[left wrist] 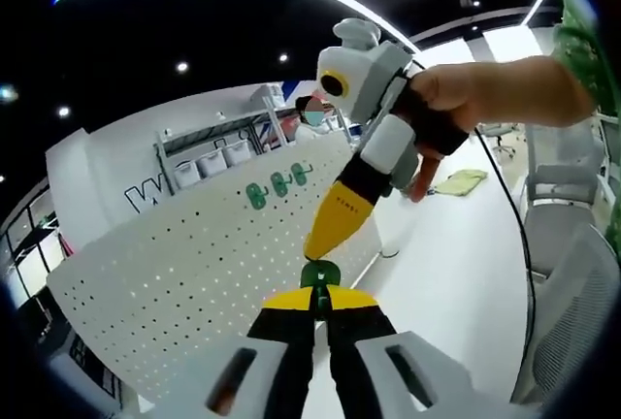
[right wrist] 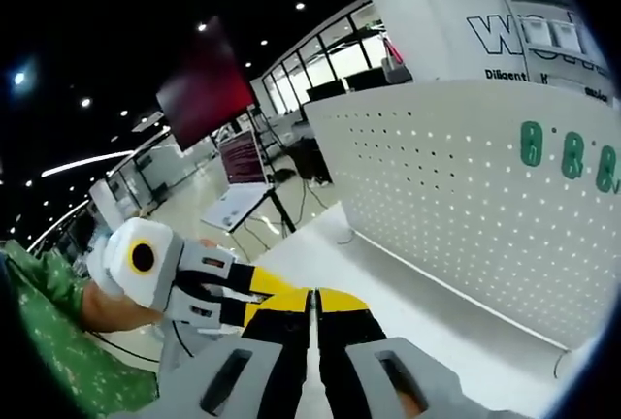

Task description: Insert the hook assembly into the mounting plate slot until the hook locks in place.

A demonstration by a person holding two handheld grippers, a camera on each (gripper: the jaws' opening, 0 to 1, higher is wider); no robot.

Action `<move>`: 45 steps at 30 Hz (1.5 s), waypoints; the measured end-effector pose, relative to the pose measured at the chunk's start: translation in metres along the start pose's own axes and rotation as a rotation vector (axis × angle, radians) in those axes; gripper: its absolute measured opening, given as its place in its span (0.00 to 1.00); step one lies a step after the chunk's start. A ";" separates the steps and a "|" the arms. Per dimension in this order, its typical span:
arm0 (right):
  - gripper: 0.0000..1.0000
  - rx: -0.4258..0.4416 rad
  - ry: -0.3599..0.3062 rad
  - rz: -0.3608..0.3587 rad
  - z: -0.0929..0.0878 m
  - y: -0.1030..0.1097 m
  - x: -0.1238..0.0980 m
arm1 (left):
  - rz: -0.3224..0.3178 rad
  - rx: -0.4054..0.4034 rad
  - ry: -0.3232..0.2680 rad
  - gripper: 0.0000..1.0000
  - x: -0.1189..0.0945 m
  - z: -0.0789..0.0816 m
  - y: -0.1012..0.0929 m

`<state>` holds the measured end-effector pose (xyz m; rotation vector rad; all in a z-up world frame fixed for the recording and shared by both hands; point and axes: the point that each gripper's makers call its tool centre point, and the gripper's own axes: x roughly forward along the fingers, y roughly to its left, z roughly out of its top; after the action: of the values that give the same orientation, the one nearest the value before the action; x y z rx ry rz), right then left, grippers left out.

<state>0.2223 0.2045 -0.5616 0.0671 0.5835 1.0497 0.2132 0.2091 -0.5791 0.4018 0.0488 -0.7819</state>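
White tabletop (left wrist: 456,244) spreads under a dark ceiling with spot lights and a curved light strip. A white pegboard (left wrist: 194,273) full of small holes stands upright on it. Three green hooks (left wrist: 278,185) sit in a row near the board's upper edge; in the right gripper view the same hooks (right wrist: 571,155) show toward the board's (right wrist: 466,206) right end.

In the left gripper view, the left gripper (left wrist: 320,295) has its yellow-tipped jaws clenched on a green hook piece (left wrist: 320,273), held in front of the board's lower part. The right gripper (left wrist: 328,235) comes down from the upper right in a person's hand (left wrist: 466,99), and its yellow tip meets the top of that green piece; I cannot tell from here whether it grips it.

In the right gripper view, the right gripper (right wrist: 312,301) has its jaws pressed together, with nothing visible between them. The left gripper (right wrist: 252,293) enters from the left, its yellow tip just beside those jaws. A green-patterned sleeve (right wrist: 49,341) shows at the lower left.
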 end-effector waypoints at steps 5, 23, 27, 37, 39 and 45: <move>0.08 -0.040 -0.011 -0.011 0.000 0.000 -0.001 | -0.001 -0.013 -0.003 0.03 0.000 0.001 -0.001; 0.47 -0.144 -0.183 -0.156 0.013 -0.020 -0.017 | -0.007 -0.041 -0.002 0.03 0.001 0.001 -0.004; 0.53 -0.148 -0.223 -0.157 0.011 -0.023 -0.025 | -0.007 -0.046 0.000 0.03 0.000 0.000 -0.004; 0.66 -0.188 -0.334 -0.178 0.003 -0.033 -0.054 | 0.010 -0.092 -0.006 0.03 0.002 -0.002 0.002; 0.66 -0.197 -0.343 -0.192 -0.001 -0.037 -0.061 | 0.015 -0.099 -0.008 0.03 0.002 -0.002 0.003; 0.71 -0.234 -0.364 -0.243 -0.015 -0.041 -0.084 | 0.031 -0.141 -0.019 0.03 0.004 -0.001 0.011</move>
<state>0.2171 0.1105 -0.5520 -0.0187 0.1320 0.8365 0.2238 0.2136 -0.5776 0.2604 0.0790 -0.7470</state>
